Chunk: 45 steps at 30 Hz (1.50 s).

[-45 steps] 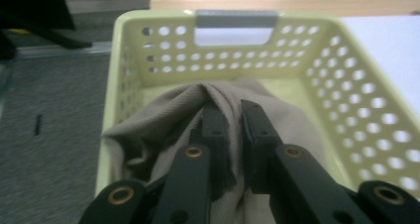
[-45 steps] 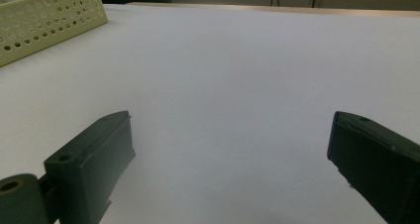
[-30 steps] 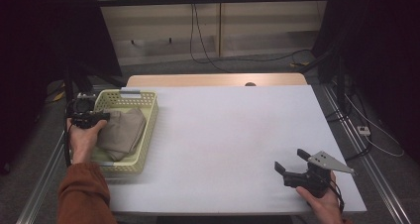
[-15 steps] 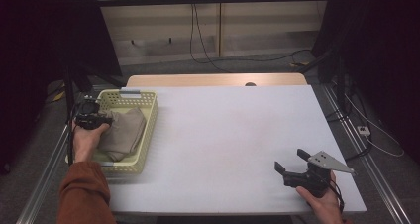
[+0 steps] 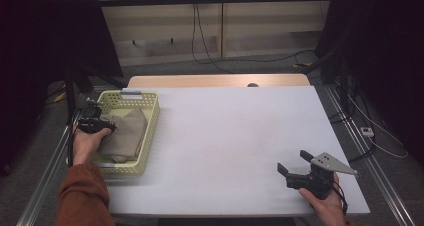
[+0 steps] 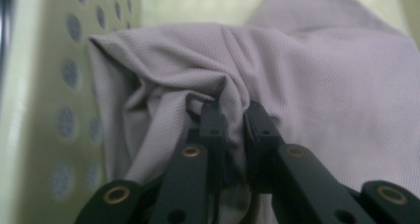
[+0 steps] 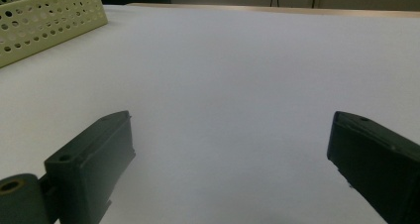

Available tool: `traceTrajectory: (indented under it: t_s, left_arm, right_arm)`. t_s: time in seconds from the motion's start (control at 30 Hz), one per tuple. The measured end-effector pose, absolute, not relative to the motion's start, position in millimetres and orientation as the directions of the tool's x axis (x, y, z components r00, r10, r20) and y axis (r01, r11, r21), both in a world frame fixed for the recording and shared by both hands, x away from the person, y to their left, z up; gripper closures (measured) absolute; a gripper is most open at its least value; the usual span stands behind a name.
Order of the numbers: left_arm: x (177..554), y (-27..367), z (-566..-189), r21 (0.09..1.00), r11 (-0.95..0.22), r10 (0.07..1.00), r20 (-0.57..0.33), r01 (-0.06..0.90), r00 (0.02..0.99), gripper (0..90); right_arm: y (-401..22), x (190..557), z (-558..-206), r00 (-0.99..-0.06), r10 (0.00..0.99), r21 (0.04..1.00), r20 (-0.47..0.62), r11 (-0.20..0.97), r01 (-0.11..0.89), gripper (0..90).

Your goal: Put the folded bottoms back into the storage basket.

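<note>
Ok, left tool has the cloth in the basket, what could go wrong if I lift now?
The left tool pinches only a small fold of the cloth, so it may slip out on the lift. The cloth fills much of the light basket, which could drag or tip. The right tool sits open far across the table, too far to help.

Left gripper (image 6: 233, 116): black jaws, brass-ringed pivot screws. Right gripper (image 5: 296, 165): black body, grey three-cornered plate on top, black cable behind. Left arm wears a rust-orange sleeve (image 5: 83, 198).
</note>
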<state>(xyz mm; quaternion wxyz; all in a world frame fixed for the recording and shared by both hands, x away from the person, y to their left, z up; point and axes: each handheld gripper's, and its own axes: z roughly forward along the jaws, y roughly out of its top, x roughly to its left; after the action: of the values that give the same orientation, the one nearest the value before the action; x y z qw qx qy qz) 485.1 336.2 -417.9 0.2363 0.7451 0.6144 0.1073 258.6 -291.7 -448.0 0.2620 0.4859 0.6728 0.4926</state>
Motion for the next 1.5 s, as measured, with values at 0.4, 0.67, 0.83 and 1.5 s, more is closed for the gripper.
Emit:
traceTrajectory:
  t_s: [0.4, 0.67, 0.83, 1.5]
  left_arm:
    - [493, 319, -425, 0.549, -0.127, 0.956, -0.155, 0.826, 0.25, 81.0]
    - [491, 332, -424, 0.517, -0.178, 0.972, -0.038, 0.837, 0.231, 80.6]
    - [494, 334, -426, 0.53, -0.172, 0.973, -0.041, 0.83, 0.228, 80.3]
    - [465, 329, -390, 0.664, -0.19, 0.953, -0.052, 0.723, 0.299, 59.7]
  right_arm:
    - [-292, 259, -448, -0.384, 0.914, 0.918, 0.127, 0.038, 0.395, 3.8]
    - [-292, 259, -448, -0.386, 0.914, 0.919, 0.127, 0.038, 0.393, 3.8]
    - [-292, 259, -448, -0.385, 0.914, 0.917, 0.128, 0.039, 0.397, 3.8]
    - [-292, 260, -449, -0.386, 0.914, 0.916, 0.126, 0.042, 0.398, 3.7]
